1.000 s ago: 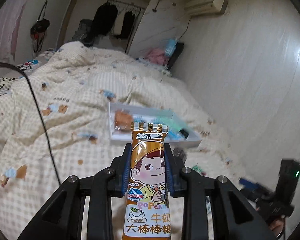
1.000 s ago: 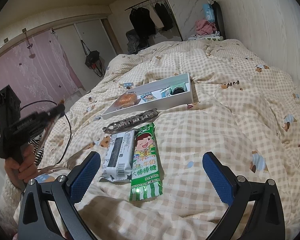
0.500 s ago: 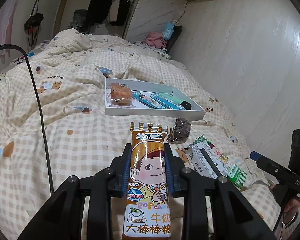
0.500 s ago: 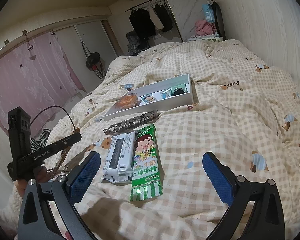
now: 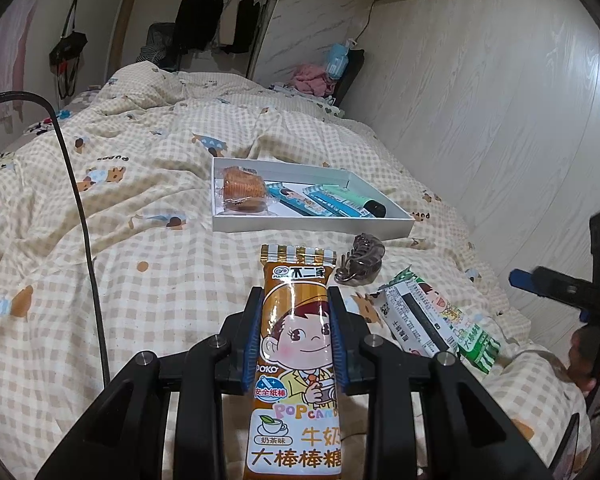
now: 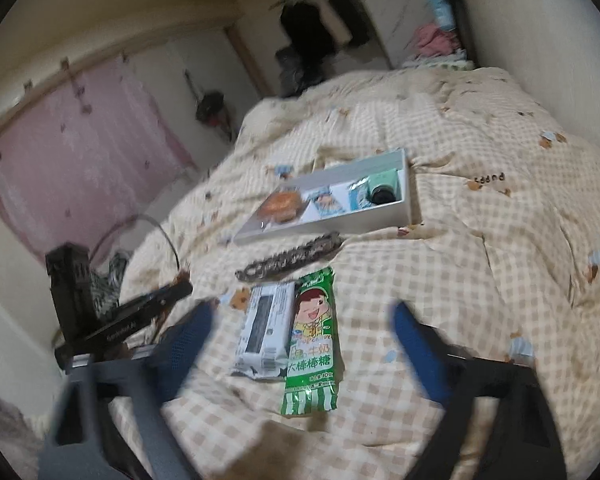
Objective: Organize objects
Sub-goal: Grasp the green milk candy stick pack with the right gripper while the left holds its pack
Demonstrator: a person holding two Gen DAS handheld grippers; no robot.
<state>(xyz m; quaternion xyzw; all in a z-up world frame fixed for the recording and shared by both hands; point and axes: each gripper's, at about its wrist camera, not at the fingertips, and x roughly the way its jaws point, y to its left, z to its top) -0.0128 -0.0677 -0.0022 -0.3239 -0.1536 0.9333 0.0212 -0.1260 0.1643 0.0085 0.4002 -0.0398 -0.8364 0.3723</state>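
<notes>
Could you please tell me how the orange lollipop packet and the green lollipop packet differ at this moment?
The orange lollipop packet is clamped in the left gripper, off the bedding; the green lollipop packet lies flat on the checked quilt, touched by neither gripper. The orange one sits alone; the green one lies right beside a white wrapped snack. Both are long cartoon-child candy packets, still outside the white tray.

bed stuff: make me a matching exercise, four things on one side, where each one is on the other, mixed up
Things:
1. orange candy pack
2. hair claw
3. green candy pack
4. wrapped cake

Places:
A. left end of the white tray
B. on the quilt just in front of the tray
C. between the shut left jaws
D. on the quilt beside a white packet

Pairs: 1-C, 2-B, 3-D, 4-A
</notes>
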